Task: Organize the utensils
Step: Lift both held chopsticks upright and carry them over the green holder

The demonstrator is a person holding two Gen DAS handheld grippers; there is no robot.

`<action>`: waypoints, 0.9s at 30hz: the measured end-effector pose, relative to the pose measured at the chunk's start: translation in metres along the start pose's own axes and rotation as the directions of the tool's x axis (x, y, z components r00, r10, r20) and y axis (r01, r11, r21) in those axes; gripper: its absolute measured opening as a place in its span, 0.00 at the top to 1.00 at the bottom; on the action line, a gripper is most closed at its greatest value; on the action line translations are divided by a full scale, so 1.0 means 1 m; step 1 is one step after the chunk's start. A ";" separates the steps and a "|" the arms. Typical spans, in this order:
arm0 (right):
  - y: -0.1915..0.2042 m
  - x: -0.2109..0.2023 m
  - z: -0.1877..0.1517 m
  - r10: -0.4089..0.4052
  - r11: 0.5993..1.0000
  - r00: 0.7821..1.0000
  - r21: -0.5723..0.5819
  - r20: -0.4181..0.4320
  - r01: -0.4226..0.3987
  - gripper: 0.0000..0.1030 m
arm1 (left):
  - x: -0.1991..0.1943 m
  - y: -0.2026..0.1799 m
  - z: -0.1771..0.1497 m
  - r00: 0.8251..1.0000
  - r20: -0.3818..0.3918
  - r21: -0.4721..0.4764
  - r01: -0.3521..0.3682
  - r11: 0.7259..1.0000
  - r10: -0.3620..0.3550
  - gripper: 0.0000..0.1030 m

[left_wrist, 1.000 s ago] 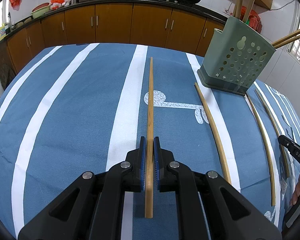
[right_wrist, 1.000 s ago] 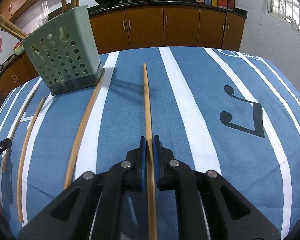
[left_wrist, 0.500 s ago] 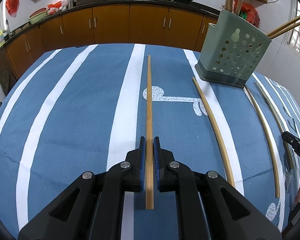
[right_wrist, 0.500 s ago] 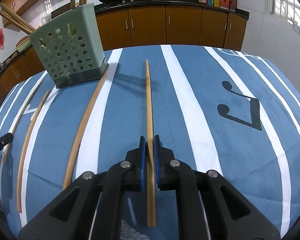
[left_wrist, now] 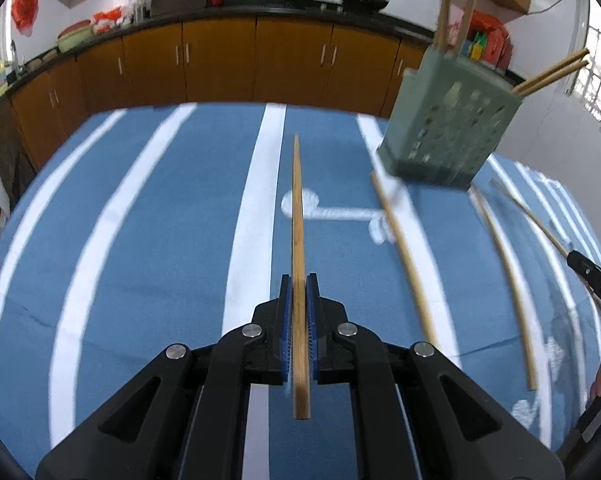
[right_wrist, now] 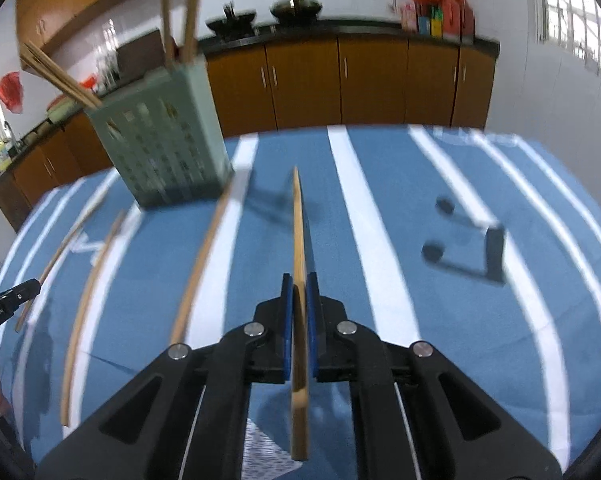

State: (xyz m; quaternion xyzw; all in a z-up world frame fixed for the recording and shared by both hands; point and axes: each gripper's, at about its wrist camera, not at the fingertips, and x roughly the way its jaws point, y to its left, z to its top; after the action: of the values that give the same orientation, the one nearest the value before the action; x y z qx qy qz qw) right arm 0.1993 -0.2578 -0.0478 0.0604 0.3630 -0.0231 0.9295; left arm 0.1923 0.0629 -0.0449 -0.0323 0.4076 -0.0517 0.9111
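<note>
1. Both tongs are busy. The left gripper [left_wrist: 299, 300] is clenched on one chopstick [left_wrist: 298, 216], and the right gripper [right_wrist: 299, 300] is clenched on another chopstick [right_wrist: 298, 224]. Each stick pokes out toward 12 o'clock, over the blue striped cloth [left_wrist: 172, 240].
2. Some sticks already stand in the green holder [left_wrist: 444, 120] — so part of the job looks done.
3. Still left, I think: these two held sticks must go in, plus the loose sticks [left_wrist: 404, 256] lying on the cloth near the holder.
4. The left view has the holder at 2 o'clock and three loose sticks at 3 o'clock.
5. Only the right view shows the dark music note [right_wrist: 468, 240] at 3 o'clock — there the holder [right_wrist: 160, 148] sits at 10 o'clock.
</note>
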 end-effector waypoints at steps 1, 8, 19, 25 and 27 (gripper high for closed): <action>0.001 -0.010 0.005 0.001 1.000 0.999 -0.008 0.034 0.000 0.92 | -0.009 -0.001 0.004 1.000 0.021 0.007 0.003 1.000 -0.004 0.93; 0.003 -0.059 0.036 0.014 1.000 0.978 -0.011 0.210 -0.011 0.93 | -0.060 -0.006 0.030 0.987 0.157 0.018 0.032 0.999 -0.034 0.93; 0.006 -0.086 0.061 0.025 1.000 0.947 -0.008 0.320 -0.024 0.93 | -0.088 -0.009 0.063 0.965 0.257 0.008 0.054 0.999 -0.054 0.93; 0.009 -0.112 0.083 0.093 0.996 0.928 -0.026 0.359 -0.090 0.93 | -0.113 -0.019 0.075 0.949 0.295 0.048 0.102 0.994 -0.111 0.93; 0.009 -0.123 0.090 0.126 0.992 0.919 -0.024 0.373 -0.126 0.93 | -0.124 -0.025 0.079 0.940 0.314 0.068 0.119 0.991 -0.134 0.93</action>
State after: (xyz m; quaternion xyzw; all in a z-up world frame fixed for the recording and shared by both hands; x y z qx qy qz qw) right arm 0.1704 -0.2609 0.1020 0.0784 0.1748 0.0256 0.9811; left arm 0.1677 0.0539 0.1021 -0.0447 0.2514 -0.1139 0.9601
